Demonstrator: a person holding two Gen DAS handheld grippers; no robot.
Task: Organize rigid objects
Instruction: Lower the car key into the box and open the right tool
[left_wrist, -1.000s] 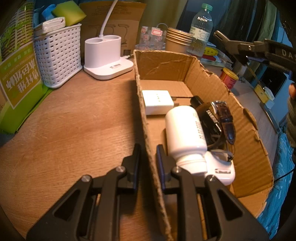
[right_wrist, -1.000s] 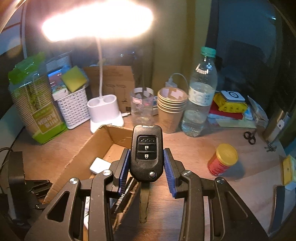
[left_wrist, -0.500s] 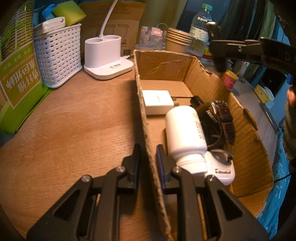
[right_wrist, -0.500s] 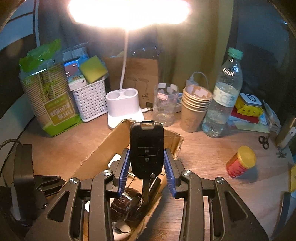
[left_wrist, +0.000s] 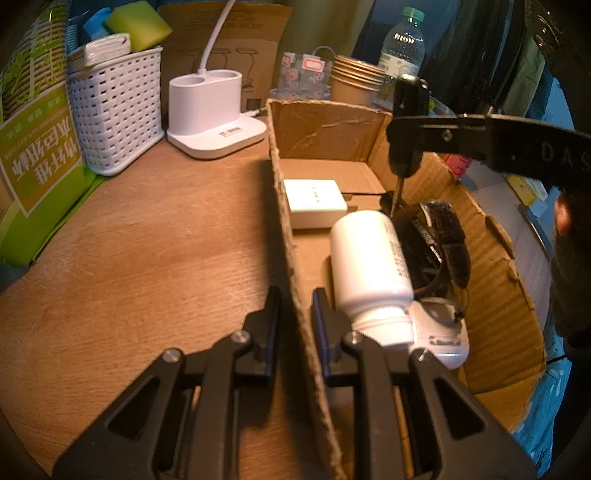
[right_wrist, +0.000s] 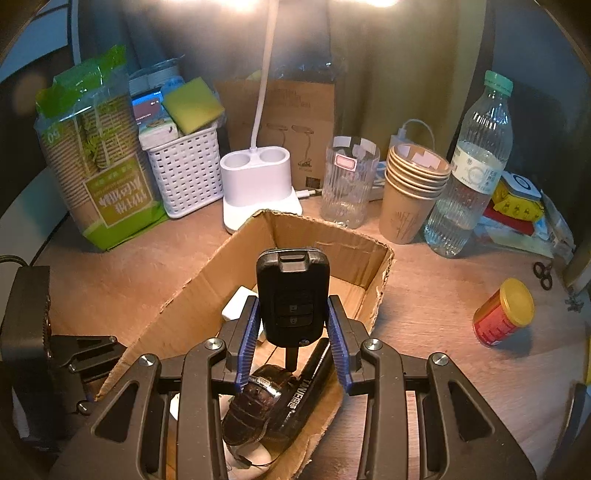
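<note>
An open cardboard box (left_wrist: 325, 129) (right_wrist: 207, 273) lies on the wooden desk. My left gripper (left_wrist: 293, 306) is shut on the box's near side wall, one finger inside and one outside. My right gripper (right_wrist: 291, 332) is shut on a black car key fob (right_wrist: 291, 299) (left_wrist: 408, 125), held upright over the box with its metal blade pointing down. Inside lie a white bottle (left_wrist: 369, 258), a white charger block (left_wrist: 314, 203) (right_wrist: 236, 302), a brown-strapped watch (left_wrist: 447, 236) (right_wrist: 255, 402), a black marker (right_wrist: 306, 384) and a white device (left_wrist: 439, 339).
Behind the box stand a white lamp base (left_wrist: 214, 110) (right_wrist: 258, 181), a white basket (left_wrist: 118, 110), stacked paper cups (right_wrist: 413, 192), a glass (right_wrist: 349, 181) and a water bottle (right_wrist: 472, 166). A red can with a yellow lid (right_wrist: 504, 314) sits to the right, a green cup pack (right_wrist: 96, 155) to the left.
My right gripper has carried the key fob from beside the box to over it and lower, tilting it so the blade points into the box. The left gripper has kept still.
</note>
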